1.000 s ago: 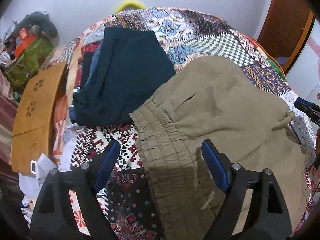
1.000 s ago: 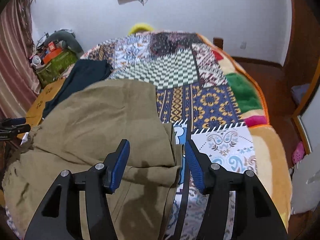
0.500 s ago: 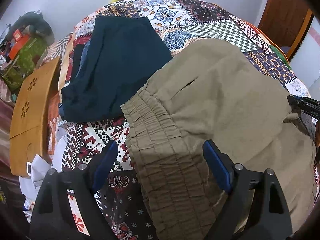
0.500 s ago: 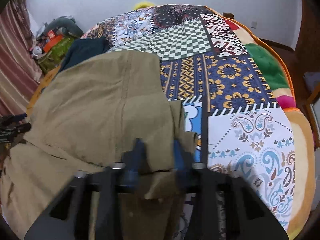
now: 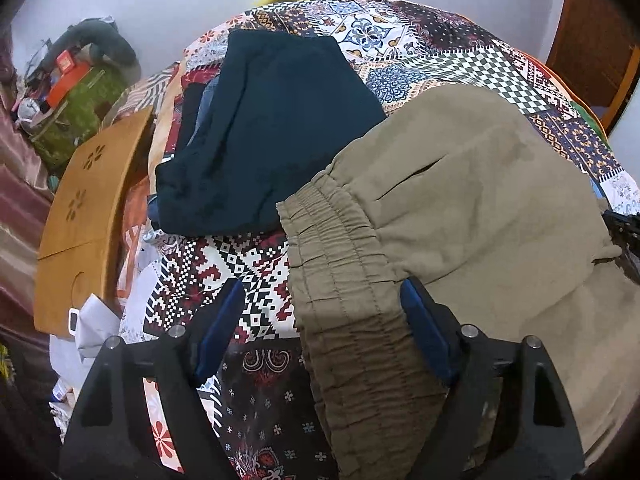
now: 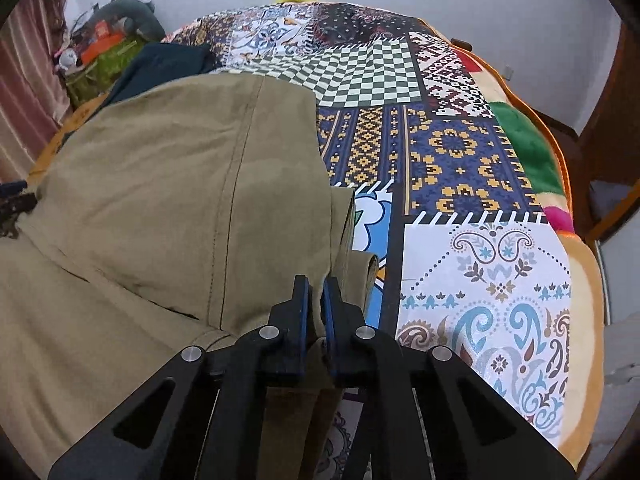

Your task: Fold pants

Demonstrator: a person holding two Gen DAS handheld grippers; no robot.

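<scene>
Khaki pants (image 5: 472,208) lie folded on a patchwork bedspread (image 5: 240,264); their elastic waistband (image 5: 340,288) runs toward my left gripper. My left gripper (image 5: 320,312) is open, its blue pads on either side of the waistband, not closed on it. In the right wrist view the pants (image 6: 168,184) fill the left half. My right gripper (image 6: 315,292) is shut on the pants' folded edge near their right side. The right gripper's tip shows at the right edge of the left wrist view (image 5: 624,228).
A folded dark navy garment (image 5: 272,128) lies on the bedspread beyond the waistband. A wooden board (image 5: 88,216) and cluttered bags (image 5: 76,96) sit off the bed's left side. The bedspread (image 6: 480,200) extends right of the pants to an orange edge; a wooden door stands beyond.
My right gripper has closed from open onto the pants' folded edge. My left gripper has moved forward over the waistband and stays open.
</scene>
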